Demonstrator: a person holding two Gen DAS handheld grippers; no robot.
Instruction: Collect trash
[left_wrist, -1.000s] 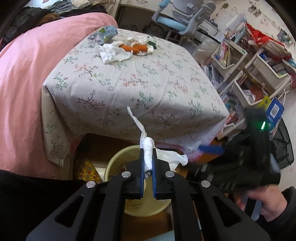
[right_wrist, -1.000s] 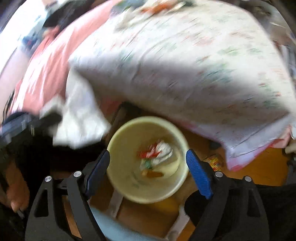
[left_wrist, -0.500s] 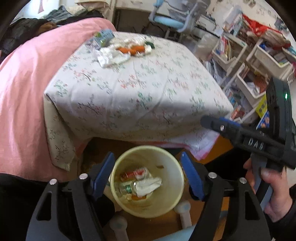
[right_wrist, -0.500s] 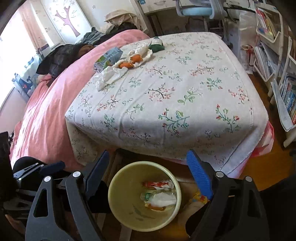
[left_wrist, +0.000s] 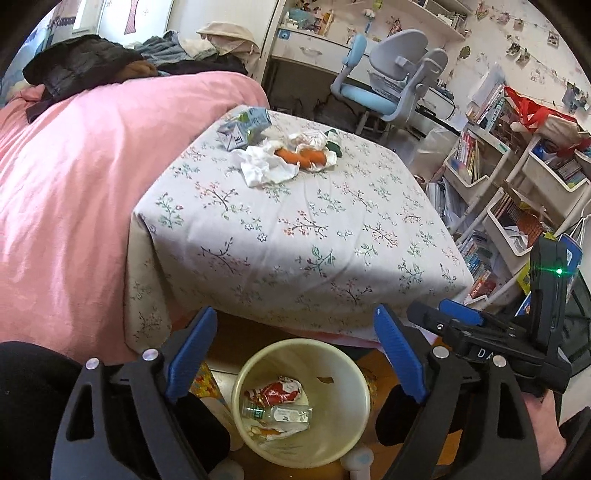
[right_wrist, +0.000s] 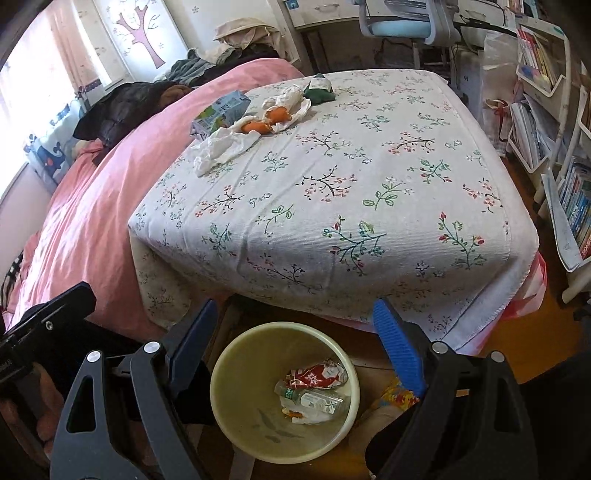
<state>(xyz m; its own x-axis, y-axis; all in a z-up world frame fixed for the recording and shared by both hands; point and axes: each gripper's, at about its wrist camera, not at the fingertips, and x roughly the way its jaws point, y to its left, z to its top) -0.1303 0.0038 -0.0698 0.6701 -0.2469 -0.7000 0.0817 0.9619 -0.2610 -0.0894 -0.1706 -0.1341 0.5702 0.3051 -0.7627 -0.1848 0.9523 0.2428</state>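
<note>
Both claws hung spread and empty over the bin: the left claw (left_wrist: 295, 354) and the right claw (right_wrist: 291, 347) each framed the bin (left_wrist: 242, 387) on the floor at the worktop's near edge, probably set there so trash could be dropped straight in. Inside lay a red wrapper (left_wrist: 277, 393), a clear bottle (left_wrist: 282, 413) and some white paper beneath. The remaining trash sat well apart, at the worktop's (left_wrist: 332, 240) far corner: a carton (left_wrist: 243, 127), crumpled tissue (left_wrist: 264, 168), orange scraps (left_wrist: 303, 157) and a dark green piece (right_wrist: 319, 90).
</note>
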